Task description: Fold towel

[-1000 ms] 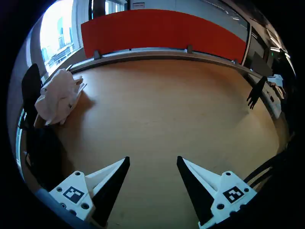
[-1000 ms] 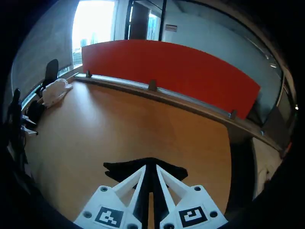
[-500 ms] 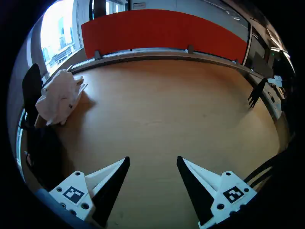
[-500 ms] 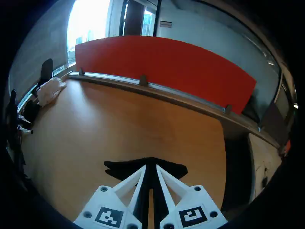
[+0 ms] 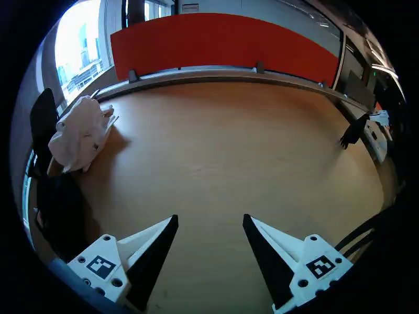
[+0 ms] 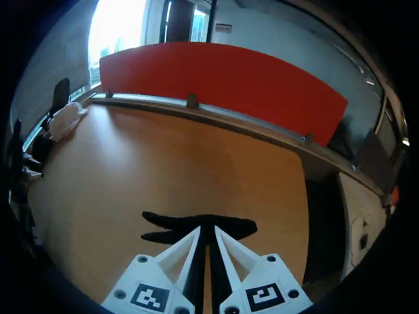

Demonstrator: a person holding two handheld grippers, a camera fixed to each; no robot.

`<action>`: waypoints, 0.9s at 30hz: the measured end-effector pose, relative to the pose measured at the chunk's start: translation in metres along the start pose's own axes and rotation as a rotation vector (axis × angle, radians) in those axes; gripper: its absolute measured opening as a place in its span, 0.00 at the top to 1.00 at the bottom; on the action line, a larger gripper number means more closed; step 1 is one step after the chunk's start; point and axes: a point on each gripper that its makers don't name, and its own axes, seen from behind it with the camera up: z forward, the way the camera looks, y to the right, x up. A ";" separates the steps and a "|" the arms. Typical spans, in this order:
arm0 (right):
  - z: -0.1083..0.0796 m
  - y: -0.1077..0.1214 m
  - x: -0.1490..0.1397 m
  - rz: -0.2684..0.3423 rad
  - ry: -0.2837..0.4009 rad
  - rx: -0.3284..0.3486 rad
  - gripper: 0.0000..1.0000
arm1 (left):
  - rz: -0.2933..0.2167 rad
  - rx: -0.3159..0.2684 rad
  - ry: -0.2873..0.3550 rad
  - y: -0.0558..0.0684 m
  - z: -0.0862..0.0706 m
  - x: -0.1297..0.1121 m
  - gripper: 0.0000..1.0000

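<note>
Pinching a black towel point(image 6: 173, 226) between shut fingers, the right gripper point(image 6: 208, 228) hangs over the table point(image 6: 157, 157), while the left gripper point(image 5: 209, 217) gapes wide, empty.

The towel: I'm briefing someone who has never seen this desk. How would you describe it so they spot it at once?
Start at the long wooden table backed by the red partition, then follow it to its far left corner by the bright window. The towel is the crumpled white heap there, pale and soft beside the dark chair.
</note>
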 end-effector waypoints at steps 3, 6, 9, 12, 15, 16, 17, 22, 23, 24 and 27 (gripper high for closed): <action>-0.003 0.004 -0.019 0.001 -0.027 -0.008 0.96 | 0.000 0.000 0.000 0.000 0.000 0.000 0.08; -0.006 0.008 -0.038 0.005 -0.055 -0.017 0.96 | 0.002 0.000 0.000 -0.001 -0.001 0.000 0.09; -0.008 0.010 -0.055 0.016 -0.076 -0.017 0.96 | 0.004 0.001 0.001 -0.001 -0.001 0.000 0.08; -0.010 0.009 -0.072 0.018 -0.098 -0.010 0.96 | 0.005 0.000 0.001 0.000 -0.002 0.000 0.08; -0.011 0.010 -0.089 0.008 -0.131 -0.012 0.96 | 0.006 -0.001 0.000 0.001 -0.002 0.000 0.08; -0.012 0.011 -0.095 0.004 -0.142 -0.014 0.96 | 0.007 -0.002 0.001 0.002 -0.002 0.000 0.08; -0.012 0.011 -0.101 0.000 -0.155 -0.016 0.96 | 0.007 -0.003 0.001 0.002 -0.003 0.000 0.09; -0.010 0.013 -0.120 0.002 -0.194 -0.024 0.96 | 0.010 -0.004 0.002 0.004 -0.004 -0.002 0.08; -0.010 0.013 -0.123 0.004 -0.199 -0.026 0.96 | 0.010 -0.004 0.002 0.004 -0.004 -0.002 0.08; -0.010 0.013 -0.125 0.005 -0.202 -0.028 0.96 | 0.010 -0.003 0.003 0.004 -0.005 -0.002 0.09; -0.010 0.013 -0.129 0.006 -0.211 -0.030 0.96 | 0.008 -0.003 0.003 0.004 -0.006 -0.003 0.09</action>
